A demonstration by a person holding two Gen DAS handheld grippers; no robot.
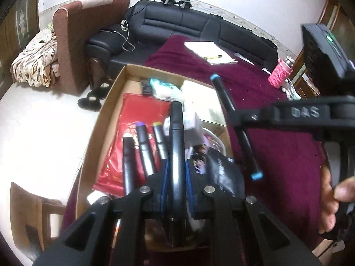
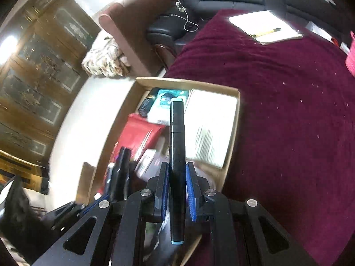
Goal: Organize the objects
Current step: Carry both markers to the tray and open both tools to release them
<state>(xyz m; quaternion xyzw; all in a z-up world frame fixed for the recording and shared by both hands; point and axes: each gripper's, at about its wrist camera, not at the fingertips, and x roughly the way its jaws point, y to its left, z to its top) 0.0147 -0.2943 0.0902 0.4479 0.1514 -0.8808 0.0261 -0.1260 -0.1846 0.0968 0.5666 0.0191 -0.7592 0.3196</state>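
Observation:
An open cardboard box (image 1: 115,84) sits at the left edge of the maroon-covered table (image 1: 277,155). It holds a red packet (image 1: 142,115), several markers (image 1: 144,150), a white box and small packs. My left gripper (image 1: 176,166) hovers over the box, shut on a black marker (image 1: 176,133) that points away from me. Over the box's right rim, my right gripper (image 1: 240,115) is shut on a black marker with light blue caps (image 1: 224,95). In the right wrist view that gripper (image 2: 176,170) clamps the blue-capped marker (image 2: 177,133) above the box (image 2: 188,84).
A white notepad with a yellow pen (image 1: 210,52) lies at the table's far side, and a pink holder (image 1: 279,73) stands at the right. A black sofa (image 1: 177,22) and brown armchair (image 1: 73,44) stand behind, with black shoes (image 1: 92,99) on the white floor. A hand (image 1: 332,204) grips the right tool.

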